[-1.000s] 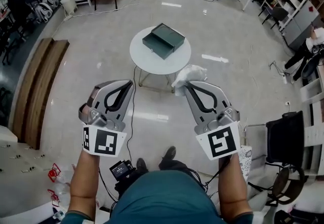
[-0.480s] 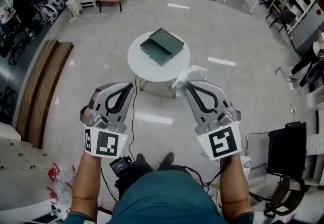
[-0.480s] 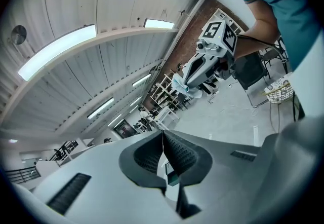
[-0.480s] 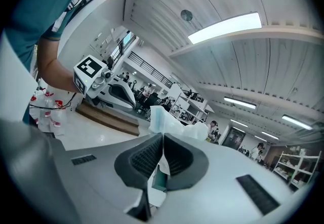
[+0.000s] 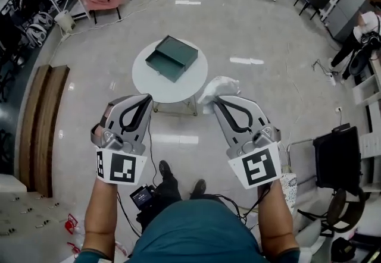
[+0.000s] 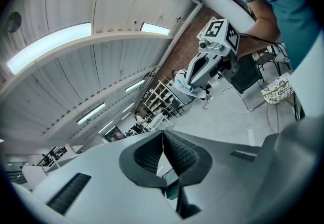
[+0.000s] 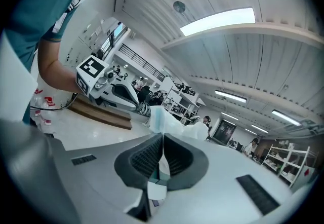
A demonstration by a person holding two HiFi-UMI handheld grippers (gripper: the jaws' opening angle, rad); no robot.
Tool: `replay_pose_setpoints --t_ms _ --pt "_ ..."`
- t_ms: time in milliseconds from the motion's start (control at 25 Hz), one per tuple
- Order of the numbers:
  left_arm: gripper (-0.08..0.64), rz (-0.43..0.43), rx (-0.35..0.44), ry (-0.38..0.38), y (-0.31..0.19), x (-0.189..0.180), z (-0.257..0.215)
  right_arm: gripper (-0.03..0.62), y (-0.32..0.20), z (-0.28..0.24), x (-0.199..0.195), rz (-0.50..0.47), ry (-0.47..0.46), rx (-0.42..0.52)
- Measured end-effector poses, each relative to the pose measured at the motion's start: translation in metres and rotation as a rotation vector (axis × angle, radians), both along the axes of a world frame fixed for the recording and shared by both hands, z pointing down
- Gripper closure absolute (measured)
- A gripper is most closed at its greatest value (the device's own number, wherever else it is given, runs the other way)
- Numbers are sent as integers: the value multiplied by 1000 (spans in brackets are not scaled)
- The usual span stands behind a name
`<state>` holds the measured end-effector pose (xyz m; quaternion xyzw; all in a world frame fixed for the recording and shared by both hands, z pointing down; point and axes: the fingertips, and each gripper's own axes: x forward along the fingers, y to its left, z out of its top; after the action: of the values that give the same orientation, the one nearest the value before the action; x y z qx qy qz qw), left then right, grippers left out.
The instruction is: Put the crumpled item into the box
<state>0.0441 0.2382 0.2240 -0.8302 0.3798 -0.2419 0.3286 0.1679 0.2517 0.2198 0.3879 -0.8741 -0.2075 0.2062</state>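
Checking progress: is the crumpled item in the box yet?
Out. The right hand-held gripper is shut on the crumpled item, short of the box on the round table.

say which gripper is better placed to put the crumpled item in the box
Right: the right gripper is shut on the crumpled item; the left gripper is shut and empty.

A small round white bench (image 5: 187,85) stands on the shiny pale floor (image 5: 262,30), with its thin legs (image 5: 195,107) showing at its 6 o'clock edge. One thing lies on it, a dark green box (image 5: 171,58). The box sits slanted, a bit toward the 12 o'clock side of the top.
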Motion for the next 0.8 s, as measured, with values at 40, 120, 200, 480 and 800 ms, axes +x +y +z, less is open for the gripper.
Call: replay_pose_setpoints --t_ms 40,120,200,480,800 --pt "540 16 -1 6 -9 0 0 552 -6 0 -1 13 3 -3" --pt "540 49 1 21 -25 -3 0 552 -19 0 -6 39 10 -1" --pt "540 74 4 19 -43 -11 -2 552 -34 -2 -17 62 16 1" --pt "540 129 -4 43 -103 -46 -5 552 -87 -10 -53 117 26 6" --pt "540 174 2 58 -152 -94 -10 552 -133 -19 -102 164 41 17"
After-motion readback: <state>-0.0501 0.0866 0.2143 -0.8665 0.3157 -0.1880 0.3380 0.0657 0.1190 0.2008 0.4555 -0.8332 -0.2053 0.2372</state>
